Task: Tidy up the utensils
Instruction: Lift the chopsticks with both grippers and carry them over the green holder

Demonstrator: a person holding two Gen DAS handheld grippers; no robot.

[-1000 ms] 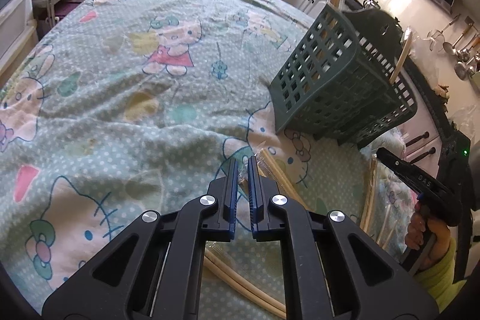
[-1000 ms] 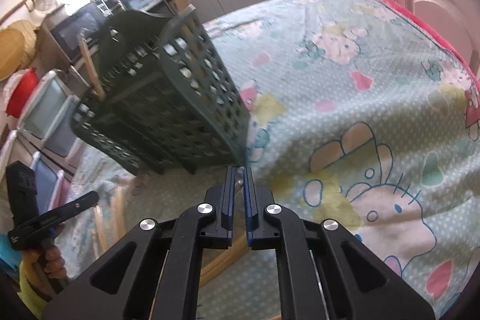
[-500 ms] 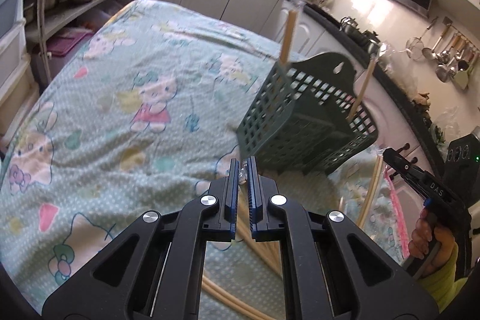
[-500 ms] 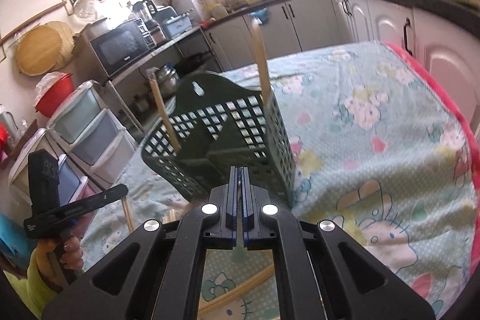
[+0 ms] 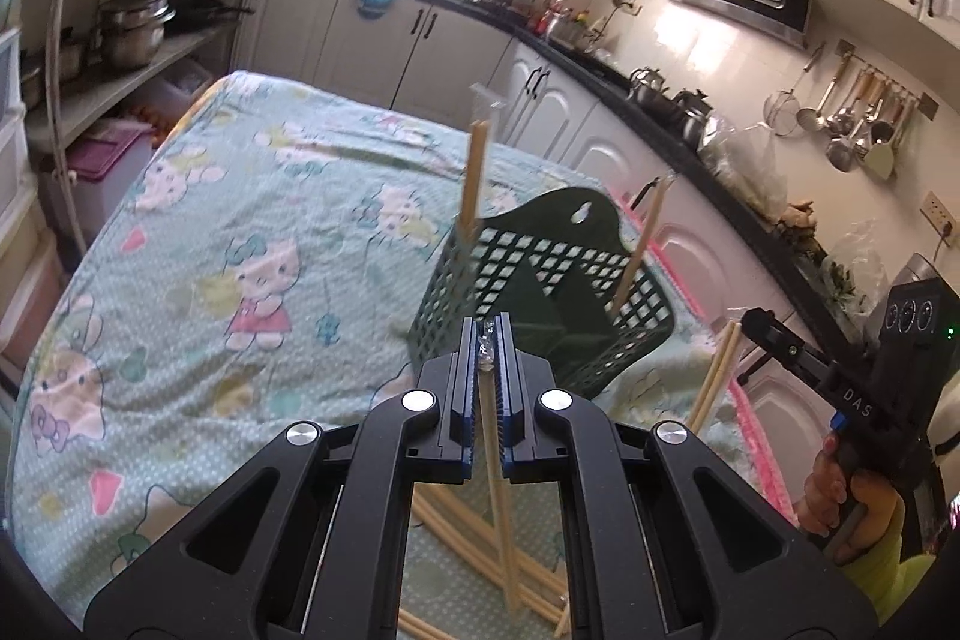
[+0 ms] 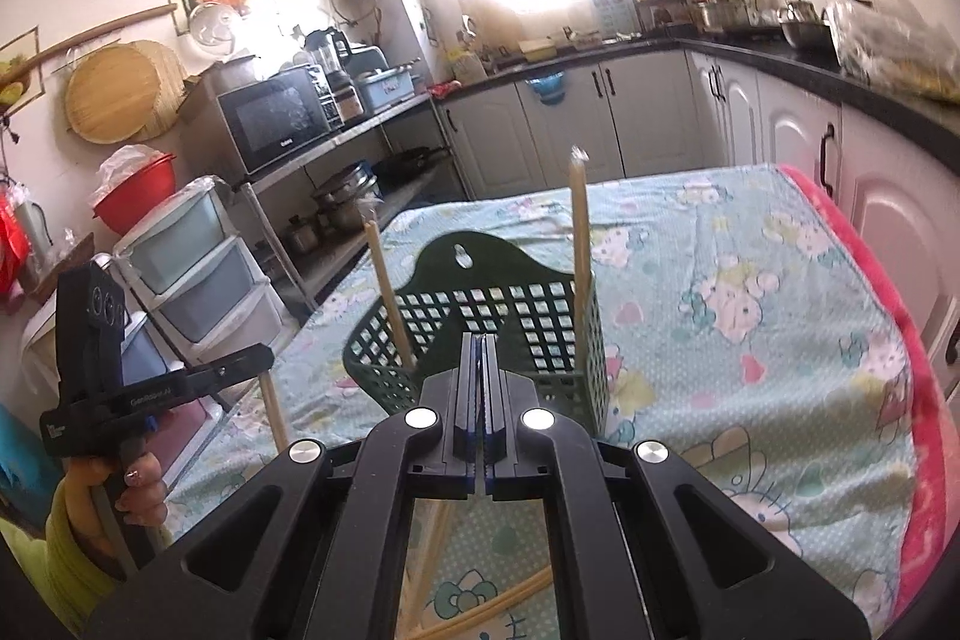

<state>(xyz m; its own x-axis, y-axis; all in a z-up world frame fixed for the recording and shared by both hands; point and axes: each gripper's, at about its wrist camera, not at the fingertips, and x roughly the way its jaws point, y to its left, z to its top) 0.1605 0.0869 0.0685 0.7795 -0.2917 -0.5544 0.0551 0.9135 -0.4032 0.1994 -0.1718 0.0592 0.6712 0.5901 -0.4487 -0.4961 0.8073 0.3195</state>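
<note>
Dark-green plastic utensil basket (image 5: 543, 280) stands upright on the tablecloth (image 5: 240, 220) near the table's right edge, where the pink trim (image 6: 918, 400) runs; two wrapped chopstick pairs stand in it, one (image 5: 474, 178) at the left corner, one (image 5: 639, 244) leaning against the right rim; same basket (image 6: 480, 328) in the right wrist view, sticks at its left (image 6: 387, 292) and right (image 6: 579, 244) sides; left gripper (image 5: 486, 346) level, aimed at the basket's near wall, raised above the cloth; jaws clenched on a wrapped chopstick pair (image 5: 501, 490), clear wrapper end poking out at the tips, sticks hanging down below the fingers toward the near edge; more loose chopsticks (image 5: 444, 526) lie on the cloth under it; right gripper (image 6: 478, 358) also level, pointing at the basket's near side; jaws pressed together, a thin stick (image 6: 429, 556) hangs below them, grasp itself not visible, so cannot tell what's clamped; seen from the left wrist, the right gripper (image 5: 753, 325) sits beyond the right edge with a chopstick pair (image 5: 714, 376) dangling from its tip; right hand (image 5: 840, 490) wrapped round the handle, yellow-green sleeve; left hand (image 6: 129, 484) likewise gripping its handle in the right wrist view, stick (image 6: 273, 412) hanging below its fingers.
</note>
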